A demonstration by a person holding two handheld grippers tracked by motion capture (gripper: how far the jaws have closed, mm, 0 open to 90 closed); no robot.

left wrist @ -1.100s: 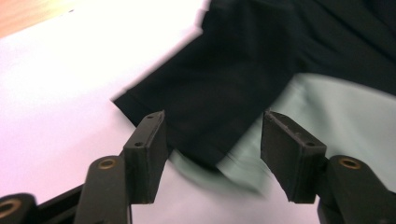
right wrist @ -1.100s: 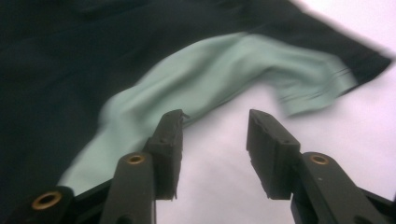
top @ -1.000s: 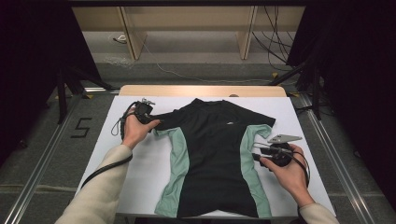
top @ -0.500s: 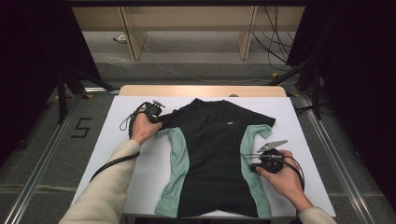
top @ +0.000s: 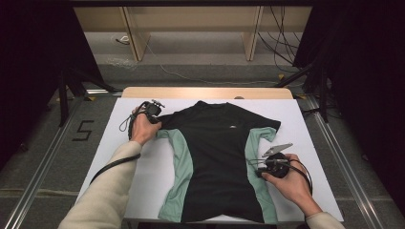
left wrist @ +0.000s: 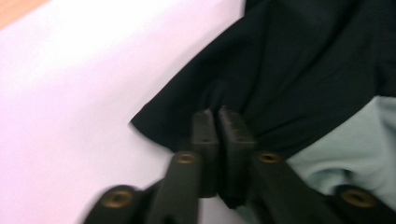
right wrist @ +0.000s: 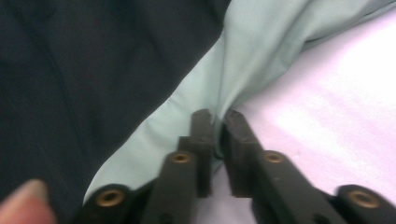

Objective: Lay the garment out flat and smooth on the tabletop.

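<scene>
White bench [top: 143, 162] at frame centre carries your black-and-green shirt [top: 215, 157], spread flat. Your left claw [left wrist: 217, 116] clamps its black sleeve; your right claw [right wrist: 217, 119] pinches its green side panel.

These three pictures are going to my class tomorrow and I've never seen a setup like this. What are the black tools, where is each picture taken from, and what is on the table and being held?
No robot here: a person holds a two-jaw gripper in each hand. The high view looks down from above the person's side of the white table. On it lies a black T-shirt with pale green side panels.

The other two pictures come from cameras riding on the grippers, looking along their black jaws. The left gripper is shut on the shirt's black sleeve. The right gripper is shut on the edge of a green panel. In the high view they sit at the left gripper and right gripper.
</scene>
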